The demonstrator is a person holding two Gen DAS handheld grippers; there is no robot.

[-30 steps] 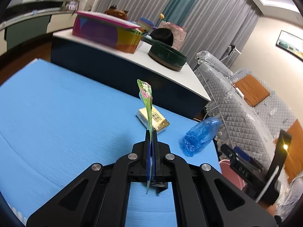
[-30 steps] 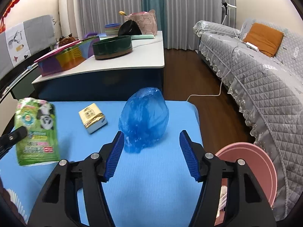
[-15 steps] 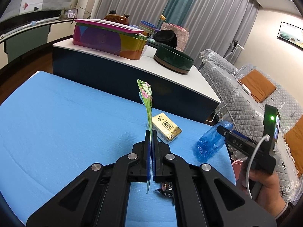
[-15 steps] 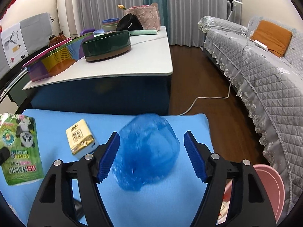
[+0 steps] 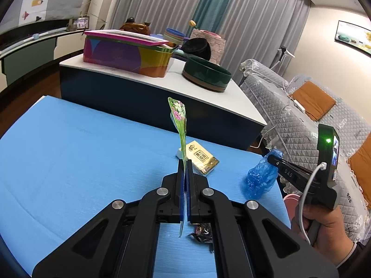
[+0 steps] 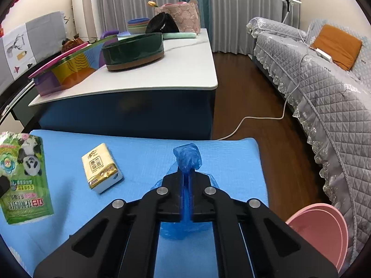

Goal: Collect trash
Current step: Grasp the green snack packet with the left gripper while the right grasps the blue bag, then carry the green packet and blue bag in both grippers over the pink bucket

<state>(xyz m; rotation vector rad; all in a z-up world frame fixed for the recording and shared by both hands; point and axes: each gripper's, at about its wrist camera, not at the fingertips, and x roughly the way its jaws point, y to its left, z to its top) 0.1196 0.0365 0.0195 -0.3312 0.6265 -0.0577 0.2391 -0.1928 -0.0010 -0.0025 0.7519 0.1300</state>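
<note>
My left gripper (image 5: 184,162) is shut on a flat green snack wrapper (image 5: 179,118), held edge-on above the blue mat (image 5: 81,162). The right wrist view shows that wrapper (image 6: 23,176) with its panda print at the far left. A crumpled blue plastic bag (image 6: 187,157) lies on the mat near its right edge. My right gripper (image 6: 185,173) is closing on it; the pads pinch the bag and its top bulges out past the fingertips. In the left wrist view the bag (image 5: 259,180) sits under that gripper (image 5: 273,158). A gold tissue pack (image 6: 99,166) lies between the two.
A small dark wrapper (image 5: 201,231) lies on the mat under my left fingers. A pink bin (image 6: 324,227) stands on the floor off the mat's right edge. Beyond the mat is a white-topped table (image 6: 185,69) with bowls and a colourful box. A grey sofa (image 6: 324,81) is at the right.
My right gripper moved forward over the blue bag and shut on it, squashing it flat between the pads. The left gripper kept still with the green wrapper.
</note>
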